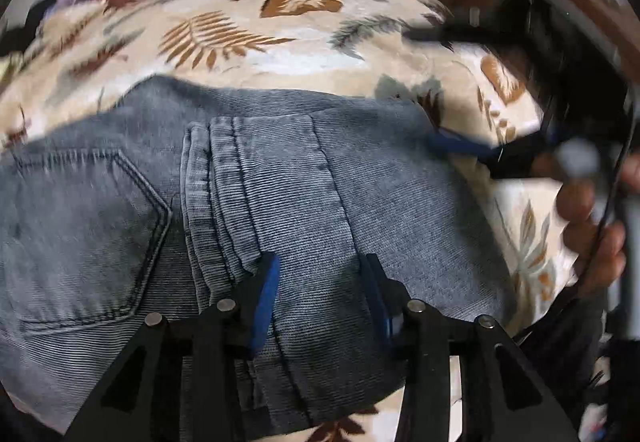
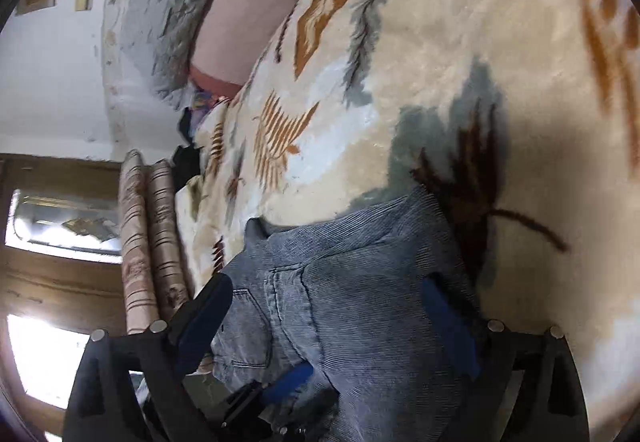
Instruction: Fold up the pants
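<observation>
No text, label, brand or number can be read in either view. The jeans [image 1: 280, 202] and the leaf-patterned blanket [image 1: 280, 42] carry no legible writing.

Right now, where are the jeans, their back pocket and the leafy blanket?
jeans [image 1: 288, 178]: left wrist view, folded leg panel.
back pocket [image 1: 80, 234]: left wrist view, pocket's middle.
leafy blanket [image 2: 460, 74]: right wrist view, bare cream patch.
</observation>
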Demonstrator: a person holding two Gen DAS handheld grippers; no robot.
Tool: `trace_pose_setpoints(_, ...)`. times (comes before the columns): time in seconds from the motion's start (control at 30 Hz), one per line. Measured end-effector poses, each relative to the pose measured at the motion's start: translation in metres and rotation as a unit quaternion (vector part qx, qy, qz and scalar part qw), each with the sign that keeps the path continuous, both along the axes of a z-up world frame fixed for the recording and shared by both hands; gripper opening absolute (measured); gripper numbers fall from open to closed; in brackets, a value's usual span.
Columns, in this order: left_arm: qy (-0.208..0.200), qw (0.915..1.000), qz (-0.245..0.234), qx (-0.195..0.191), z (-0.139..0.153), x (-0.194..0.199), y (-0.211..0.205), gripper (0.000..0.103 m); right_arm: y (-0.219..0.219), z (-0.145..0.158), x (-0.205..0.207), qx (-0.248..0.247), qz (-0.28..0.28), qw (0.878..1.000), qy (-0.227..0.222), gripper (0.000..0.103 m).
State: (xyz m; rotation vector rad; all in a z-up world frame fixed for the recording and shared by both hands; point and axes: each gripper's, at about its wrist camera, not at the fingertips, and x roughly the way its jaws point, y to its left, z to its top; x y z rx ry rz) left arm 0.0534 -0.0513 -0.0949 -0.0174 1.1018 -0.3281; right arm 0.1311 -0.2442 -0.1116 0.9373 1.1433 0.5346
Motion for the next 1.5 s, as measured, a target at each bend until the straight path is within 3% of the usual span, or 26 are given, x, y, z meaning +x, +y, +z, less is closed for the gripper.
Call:
trace_pose_setpoints(0.13, 0.008, 0.9999, 0.003, -0.014, -0.003, 0.004, 0.002, 0.043, 0.008, 0.012, 0.015, 0.03, 0.015, 0.999, -0.025, 0.097)
trace_pose_setpoints(0.2, 0.014, 0.9997, 0.002, -0.021, -0.003, 0.009, 0.001, 0.043, 0.017, -0.022, 0.036, -0.03, 0.039, 0.999, 0.01, 0.097)
trace_pose_setpoints(0.27, 0.018, 0.9994, 0.0, -0.028, -0.001, 0.01, 0.004, 0.043, 0.005, -0.029, 0.037, 0.013, 0.005, 1.0, 0.016, 0.096)
trace_pose_setpoints(0.4, -0.002, 0.9985, 0.012, -0.053, 0.021, -0.006, 0.02, 0.045, -0.015, 0.02, 0.004, 0.01, 0.009, 1.0, -0.025, 0.097)
trace_pose_setpoints(0.53, -0.013, 0.9968, 0.018, -0.076, 0.028, -0.022, 0.029, 0.054, -0.015, 0.03, -0.062, 0.082, 0.041, 0.995, -0.031, 0.097)
trace_pose_setpoints(0.63, 0.033, 0.9986, 0.025, -0.031, -0.002, -0.013, 0.022, 0.056, -0.005, -0.009, -0.095, 0.048, 0.048, 0.998, 0.016, 0.098)
trace_pose_setpoints(0.67, 0.027, 0.9991, 0.02, -0.026, -0.005, -0.013, 0.02, 0.056, -0.002, -0.026, -0.097, 0.037, 0.046, 0.997, 0.039, 0.097)
trace_pose_setpoints(0.7, 0.015, 0.9997, 0.015, -0.014, -0.001, -0.016, 0.017, 0.056, -0.011, -0.035, -0.104, 0.067, 0.015, 0.997, 0.025, 0.095)
trace_pose_setpoints(0.77, 0.002, 0.9999, 0.014, -0.009, 0.019, -0.023, 0.012, 0.056, -0.02, -0.023, -0.106, 0.073, 0.004, 0.996, 0.045, 0.095)
trace_pose_setpoints(0.87, -0.041, 0.9987, 0.007, -0.03, 0.045, -0.032, 0.011, 0.061, -0.021, 0.008, -0.11, 0.06, 0.019, 0.998, -0.005, 0.096)
trace_pose_setpoints(0.93, -0.038, 0.9988, 0.004, -0.03, 0.039, -0.032, 0.01, 0.071, -0.015, 0.008, -0.116, 0.082, 0.032, 0.996, -0.011, 0.096)
trace_pose_setpoints(1.0, 0.019, 0.9998, 0.007, 0.004, 0.004, -0.021, 0.006, 0.071, -0.009, -0.02, -0.117, 0.041, 0.037, 0.998, 0.023, 0.1)
trace_pose_setpoints(1.03, 0.01, 0.9996, -0.004, 0.026, -0.008, -0.022, 0.001, 0.071, -0.009, -0.036, -0.119, 0.052, 0.031, 0.997, 0.044, 0.098)
trace_pose_setpoints(1.07, -0.014, 0.9989, -0.014, 0.042, -0.002, -0.026, -0.005, 0.072, -0.018, -0.033, -0.12, 0.074, 0.007, 0.996, 0.046, 0.098)
trace_pose_setpoints(1.1, -0.016, 0.9982, -0.022, 0.054, 0.0, -0.028, -0.01, 0.072, -0.019, -0.027, -0.117, 0.072, 0.012, 0.996, 0.052, 0.098)
trace_pose_setpoints(1.17, -0.01, 0.9987, -0.02, 0.045, -0.002, -0.025, -0.009, 0.072, -0.023, 0.007, -0.107, 0.042, 0.019, 0.999, 0.006, 0.098)
trace_pose_setpoints(1.27, -0.008, 0.9994, -0.013, 0.031, -0.003, -0.023, -0.005, 0.073, -0.019, 0.032, -0.079, 0.064, 0.03, 0.997, -0.02, 0.098)
trace_pose_setpoints(1.37, -0.015, 0.9991, -0.017, 0.035, -0.001, -0.028, -0.007, 0.073, -0.011, 0.013, -0.047, 0.065, 0.033, 0.997, -0.002, 0.098)
trace_pose_setpoints(1.43, -0.014, 0.9994, -0.016, 0.026, -0.001, -0.028, -0.005, 0.074, -0.003, -0.027, -0.023, 0.024, 0.035, 0.998, 0.049, 0.098)
trace_pose_setpoints(1.47, -0.012, 0.9996, -0.015, 0.022, -0.001, -0.027, -0.004, 0.074, -0.005, -0.039, -0.02, 0.038, 0.018, 0.997, 0.064, 0.098)
trace_pose_setpoints(1.5, -0.011, 0.9996, -0.015, 0.02, 0.0, -0.027, -0.004, 0.074, -0.006, -0.033, -0.022, 0.04, 0.009, 0.997, 0.06, 0.098)
